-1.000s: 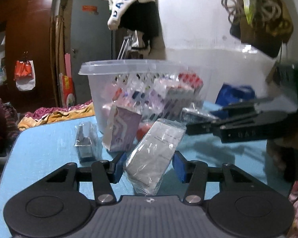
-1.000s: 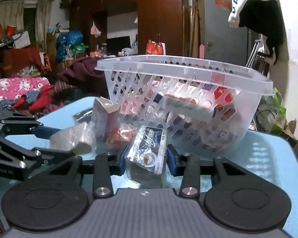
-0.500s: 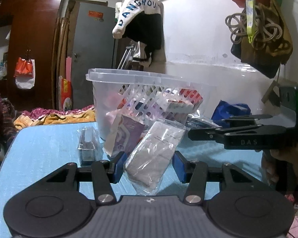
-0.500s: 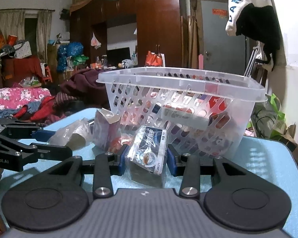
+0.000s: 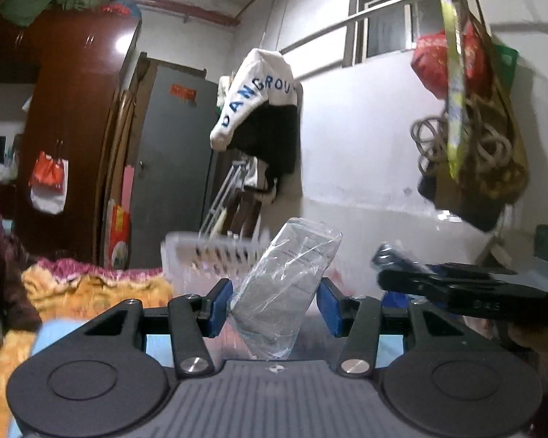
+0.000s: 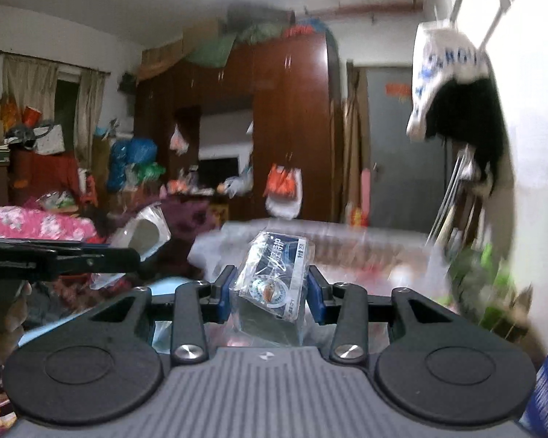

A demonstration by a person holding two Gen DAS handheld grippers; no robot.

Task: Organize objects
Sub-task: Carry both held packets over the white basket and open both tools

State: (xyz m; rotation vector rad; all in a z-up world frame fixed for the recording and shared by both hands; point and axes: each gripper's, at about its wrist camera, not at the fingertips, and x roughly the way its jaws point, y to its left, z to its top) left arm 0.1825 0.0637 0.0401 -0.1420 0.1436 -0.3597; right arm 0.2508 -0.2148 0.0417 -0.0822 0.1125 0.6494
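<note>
My left gripper is shut on a clear plastic packet with white contents, held tilted and lifted to about the height of the rim of the clear slotted basket. My right gripper is shut on a blue-and-white wrapped packet, lifted near the blurred basket rim. The right gripper also shows at the right of the left wrist view. The left gripper with its packet shows at the left of the right wrist view.
The blue table shows only in slivers below the fingers. Clothes hang on the wall behind the basket. Bags and rope hang at the right. A wardrobe and clutter fill the room's far side.
Both grippers have risen with their packets, from table level to about the basket's rim. The table and loose items have dropped out of view. The frames are now motion-blurred.
</note>
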